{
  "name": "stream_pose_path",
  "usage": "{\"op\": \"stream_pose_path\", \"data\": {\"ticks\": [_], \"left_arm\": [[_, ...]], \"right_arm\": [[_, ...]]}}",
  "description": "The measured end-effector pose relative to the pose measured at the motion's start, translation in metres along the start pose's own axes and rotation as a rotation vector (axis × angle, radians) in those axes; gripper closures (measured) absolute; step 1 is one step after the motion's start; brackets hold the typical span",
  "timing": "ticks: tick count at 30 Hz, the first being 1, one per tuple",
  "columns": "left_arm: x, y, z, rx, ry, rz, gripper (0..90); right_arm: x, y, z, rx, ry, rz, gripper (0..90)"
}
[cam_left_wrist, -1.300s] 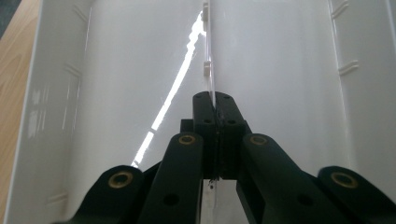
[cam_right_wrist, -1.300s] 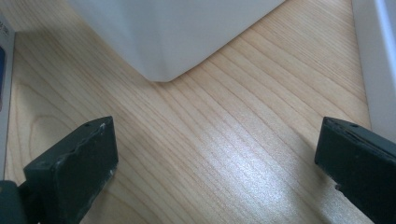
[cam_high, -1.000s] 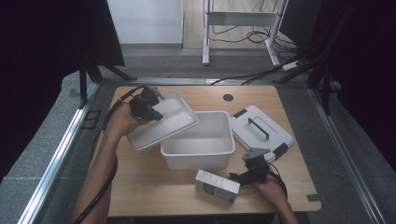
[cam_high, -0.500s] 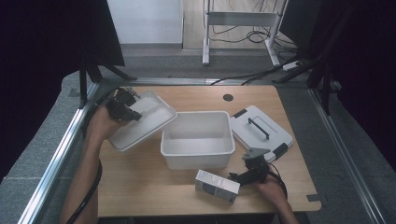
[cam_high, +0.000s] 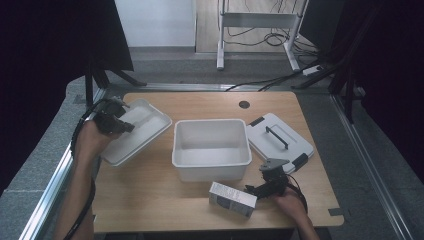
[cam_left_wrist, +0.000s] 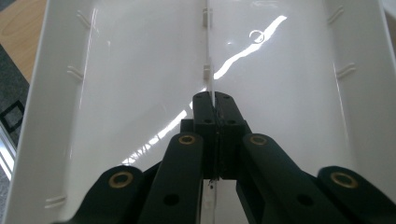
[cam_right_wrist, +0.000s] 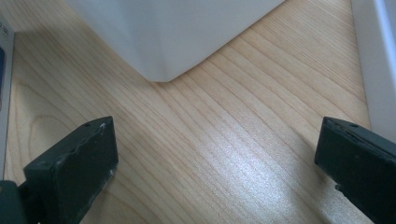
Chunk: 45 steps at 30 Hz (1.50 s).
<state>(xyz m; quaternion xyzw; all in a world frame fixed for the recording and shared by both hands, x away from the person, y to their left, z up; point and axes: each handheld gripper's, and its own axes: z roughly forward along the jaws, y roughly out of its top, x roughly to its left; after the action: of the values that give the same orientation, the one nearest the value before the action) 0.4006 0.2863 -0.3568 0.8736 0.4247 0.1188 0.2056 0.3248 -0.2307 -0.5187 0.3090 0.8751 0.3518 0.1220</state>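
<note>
The left gripper (cam_high: 119, 124) is clamped on the thin centre rib of a white tray (cam_high: 137, 130); in the left gripper view its black jaws are pressed together on that rib (cam_left_wrist: 208, 79), and both halves of the tray are seen bare. The tray is held tilted at the far left of the wooden table (cam_high: 150, 200), just left of a white bin (cam_high: 211, 149), whose inside is empty. The right gripper (cam_high: 260, 189) is held with its jaws wide apart, low over the near right of the table, nothing between them. A small carton (cam_high: 232, 199) lies just left of it. A white lid with a dark handle (cam_high: 280, 141) lies right of the bin.
</note>
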Motion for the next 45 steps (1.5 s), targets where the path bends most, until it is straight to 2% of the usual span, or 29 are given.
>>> {"op": "stream_pose_path", "data": {"ticks": [8,15,25,29,34,38,39,41,44,45], "left_arm": [[-0.001,-0.020,0.022,-0.011,-0.012,-0.003,88.9],[-0.007,-0.039,0.049,-0.024,-0.043,0.006,88.9],[-0.015,-0.060,0.079,-0.042,-0.031,0.000,88.9],[-0.017,-0.066,0.090,-0.034,-0.018,-0.006,88.9],[-0.018,-0.073,0.103,-0.025,-0.026,-0.016,88.9],[-0.018,-0.076,0.107,-0.039,-0.034,-0.031,88.8],[-0.018,-0.077,0.106,-0.041,-0.045,-0.036,87.7],[-0.018,-0.076,0.103,-0.047,-0.046,-0.048,80.2],[-0.021,-0.074,0.095,-0.071,-0.041,-0.057,64.1],[-0.022,-0.073,0.092,-0.077,-0.054,-0.056,58.5]], "right_arm": [[0.000,0.000,0.000,-0.001,0.000,-0.001,0.0],[0.000,0.000,0.000,-0.001,0.000,-0.001,0.0],[0.000,0.000,0.000,-0.002,0.000,0.000,0.0],[0.000,0.000,0.000,-0.002,0.000,0.000,0.0],[0.000,0.000,0.000,-0.003,0.000,0.000,0.0],[0.000,0.000,0.000,-0.003,0.000,0.001,0.0],[0.000,0.000,0.000,-0.003,0.000,0.001,0.0],[0.000,0.000,0.000,-0.003,0.000,0.001,0.0],[0.000,0.000,0.000,-0.003,0.000,0.001,0.0],[0.000,0.000,0.000,-0.003,0.000,0.001,0.0]]}}
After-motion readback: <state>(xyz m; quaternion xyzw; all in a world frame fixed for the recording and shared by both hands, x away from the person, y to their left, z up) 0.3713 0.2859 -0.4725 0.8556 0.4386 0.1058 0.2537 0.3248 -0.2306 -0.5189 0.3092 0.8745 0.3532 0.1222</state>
